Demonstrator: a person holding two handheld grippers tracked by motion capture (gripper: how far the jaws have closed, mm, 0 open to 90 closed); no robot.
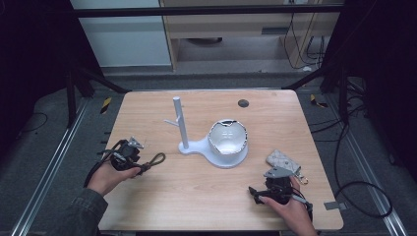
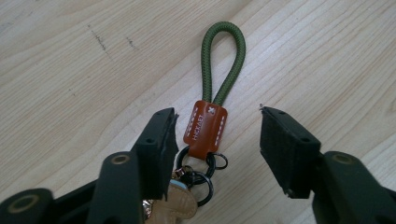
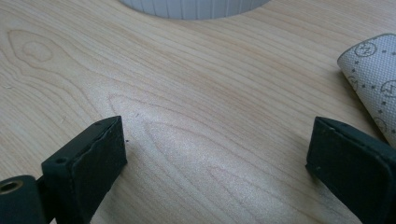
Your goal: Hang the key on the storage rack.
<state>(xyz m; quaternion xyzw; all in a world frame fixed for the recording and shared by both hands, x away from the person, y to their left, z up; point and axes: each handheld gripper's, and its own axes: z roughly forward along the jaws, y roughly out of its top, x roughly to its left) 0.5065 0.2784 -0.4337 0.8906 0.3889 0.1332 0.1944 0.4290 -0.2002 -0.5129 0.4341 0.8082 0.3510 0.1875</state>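
L gripper (image 2: 217,135) jaws apart, straddling keychain (image 2: 210,116), frame centre. R gripper (image 3: 217,154) wide open, empty, over bare table (image 3: 187,93).

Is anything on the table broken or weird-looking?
Yes. The white bowl on the white stand's base has a jagged, uneven rim, as if chipped or cracked. The green cord keychain and patterned grey pouch lie flat and look fine.

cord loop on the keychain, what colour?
Olive green cord loop, with a brown leather tab; clearest in the left gripper view.
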